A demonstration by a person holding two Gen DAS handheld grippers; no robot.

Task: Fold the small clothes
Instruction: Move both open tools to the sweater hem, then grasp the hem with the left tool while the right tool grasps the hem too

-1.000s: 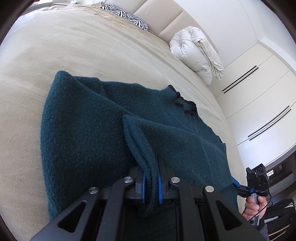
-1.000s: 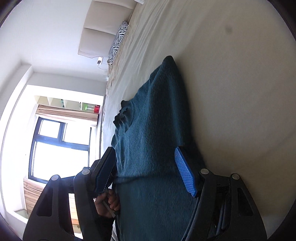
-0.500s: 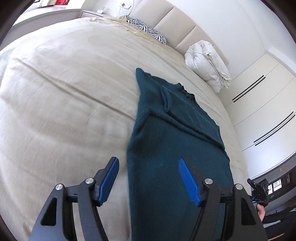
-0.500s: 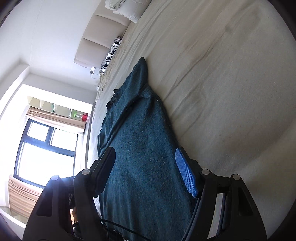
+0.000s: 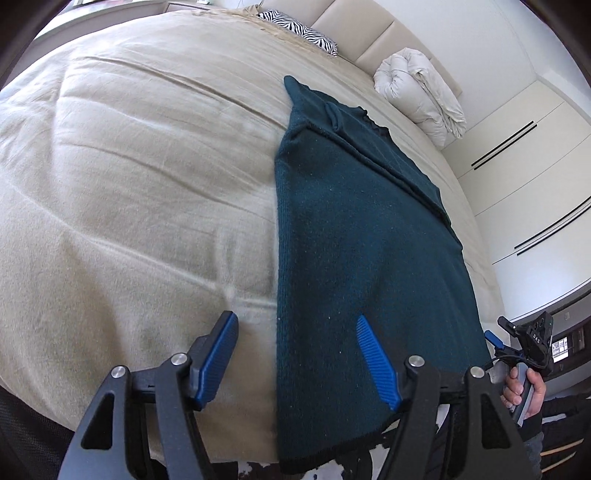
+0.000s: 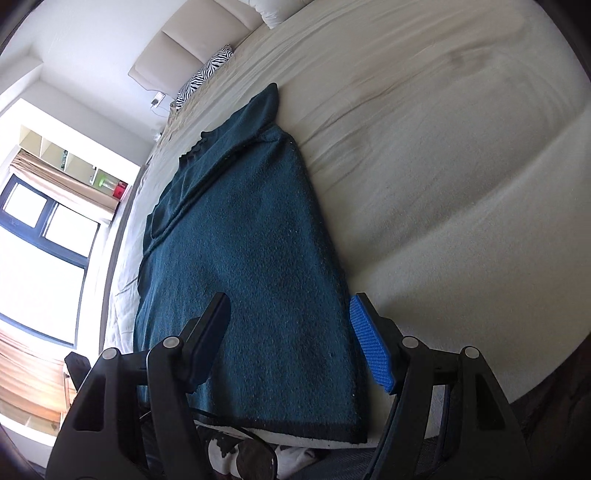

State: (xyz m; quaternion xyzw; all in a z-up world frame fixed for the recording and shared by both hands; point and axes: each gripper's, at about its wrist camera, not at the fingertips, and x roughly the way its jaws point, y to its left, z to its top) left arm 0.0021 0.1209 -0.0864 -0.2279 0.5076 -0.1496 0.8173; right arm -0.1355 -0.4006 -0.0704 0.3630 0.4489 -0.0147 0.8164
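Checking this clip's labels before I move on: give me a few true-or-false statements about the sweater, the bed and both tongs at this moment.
1. The teal sweater lies on the beige bed. True.
2. The left tongs clamp a sleeve. False: they stand open, nothing between the pads.
3. The right tongs are open. True.
4. A zebra-print pillow lies on top of the sweater. False: it sits apart, near the headboard.
5. The sweater's hem reaches the bed's near edge. True.
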